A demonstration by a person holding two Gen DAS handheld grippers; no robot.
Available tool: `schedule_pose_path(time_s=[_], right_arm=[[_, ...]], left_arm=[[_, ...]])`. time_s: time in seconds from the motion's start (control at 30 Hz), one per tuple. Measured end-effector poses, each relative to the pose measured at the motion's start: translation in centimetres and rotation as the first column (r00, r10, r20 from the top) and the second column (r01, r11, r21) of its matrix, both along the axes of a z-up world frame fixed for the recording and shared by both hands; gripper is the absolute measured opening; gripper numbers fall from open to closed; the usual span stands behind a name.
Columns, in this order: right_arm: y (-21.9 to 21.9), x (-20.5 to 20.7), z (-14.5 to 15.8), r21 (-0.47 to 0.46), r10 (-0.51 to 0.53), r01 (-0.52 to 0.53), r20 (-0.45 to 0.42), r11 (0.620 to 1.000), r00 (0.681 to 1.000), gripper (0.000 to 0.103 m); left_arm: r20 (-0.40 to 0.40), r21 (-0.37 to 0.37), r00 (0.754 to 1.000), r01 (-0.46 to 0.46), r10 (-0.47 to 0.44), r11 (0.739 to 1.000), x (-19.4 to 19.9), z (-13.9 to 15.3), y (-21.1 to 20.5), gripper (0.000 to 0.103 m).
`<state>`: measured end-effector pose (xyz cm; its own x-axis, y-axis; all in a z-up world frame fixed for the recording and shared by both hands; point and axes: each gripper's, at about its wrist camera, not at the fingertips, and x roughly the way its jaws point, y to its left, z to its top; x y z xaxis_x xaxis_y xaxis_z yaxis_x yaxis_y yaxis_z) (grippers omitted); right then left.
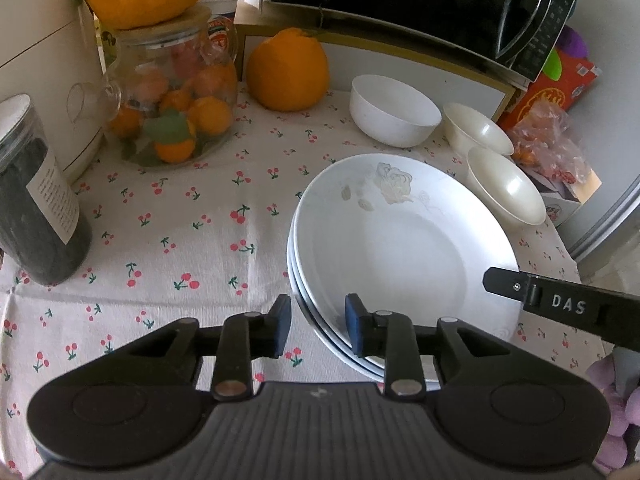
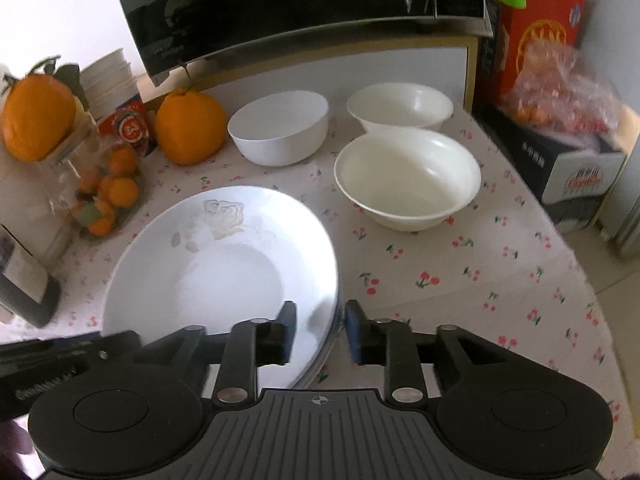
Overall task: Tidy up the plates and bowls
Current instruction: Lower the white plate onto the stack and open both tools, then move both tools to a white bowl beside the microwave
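A stack of white plates (image 1: 400,248) with a pale flower print lies on the cherry-print tablecloth; it also shows in the right wrist view (image 2: 224,268). My left gripper (image 1: 318,326) is open, its jaws either side of the stack's near left rim. My right gripper (image 2: 320,332) is open, its jaws either side of the stack's near right rim. Three white bowls stand behind: a rounder one (image 1: 394,110) (image 2: 280,128) and two cream ones (image 1: 476,128) (image 1: 506,186), also seen from the right wrist (image 2: 400,106) (image 2: 408,178).
A microwave (image 1: 420,4) sits on a shelf at the back. A large orange (image 1: 286,70), a glass jar of small oranges (image 1: 172,96) and a dark canister (image 1: 36,208) stand at the left. A red box (image 2: 540,28) and a bag of snacks (image 2: 560,96) stand at the right.
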<state>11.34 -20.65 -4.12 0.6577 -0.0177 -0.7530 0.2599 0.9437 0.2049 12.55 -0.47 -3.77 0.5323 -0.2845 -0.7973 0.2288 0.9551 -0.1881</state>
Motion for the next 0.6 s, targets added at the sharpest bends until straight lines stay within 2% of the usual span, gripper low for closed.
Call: schedule_pose_path(time_s=[0.07,0.17,0.27,0.43,0.6], right_arm=[[-0.1,-0.1,0.3,0.015,0.007,-0.007,0.008,1.000,1.000,0.045],[-0.1,-0.5,0.9,0.016,0.019,-0.020,0.022,1.000,1.000,0.061],[-0.2,-0.7,1.3,0.028,0.029,-0.030,0.036,0.999,0.999,0.070],[-1.1,-1.3,2.1,0.078,0.024,-0.027,0.049,0.997,0.999,0.076],[-2.0,-1.4,4.2,0.078,0.031,-0.039,0.100,0.996,0.994,0.084]], left_arm=[[0.002,0.005,1.000,0.000,0.000,1.000,-0.1,0.1,-0.1,0.028],[0.005,0.000,1.000,-0.008,0.008,1.000,-0.2,0.4,0.0,0.040],[0.011,-0.008,1.000,-0.017,0.017,1.000,-0.3,0.7,-0.1,0.052],[0.014,-0.006,0.999,-0.044,0.044,0.999,-0.5,1.2,-0.1,0.067],[0.043,0.001,0.997,-0.061,0.061,0.998,0.3,2.5,-0.8,0.084]])
